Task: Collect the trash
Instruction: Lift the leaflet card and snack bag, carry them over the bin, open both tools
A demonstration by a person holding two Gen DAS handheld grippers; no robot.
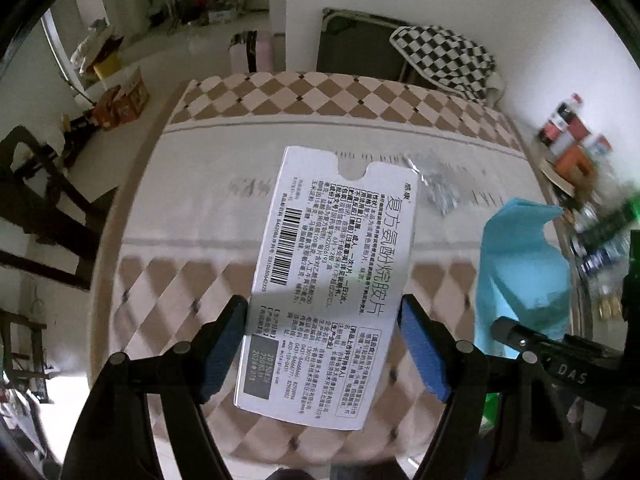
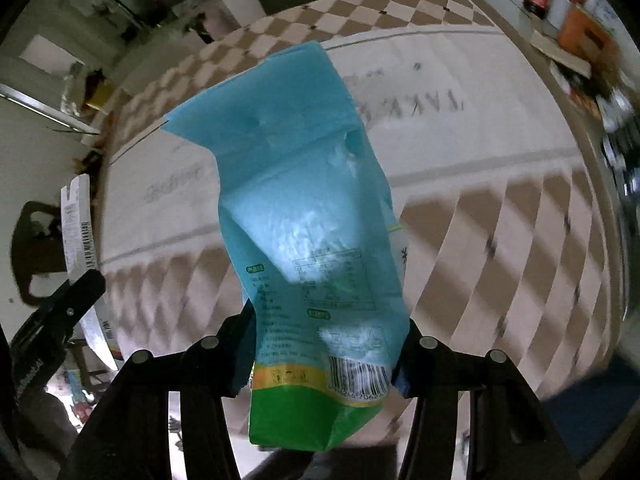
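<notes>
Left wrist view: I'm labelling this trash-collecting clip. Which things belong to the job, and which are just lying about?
Job:
- white medicine box, clamped in the left gripper
- blue snack bag, clamped in the right gripper
- crumpled foil on the tablecloth

Lying about:
- checkered cushion
- bottles and boxes
- cardboard boxes

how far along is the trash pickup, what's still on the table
Done: both pieces gripped and lifted off the table. In hand: white box in the left hand-held gripper, blue bag in the right hand-held gripper. Left: a crumpled foil scrap; no bin visible.
</notes>
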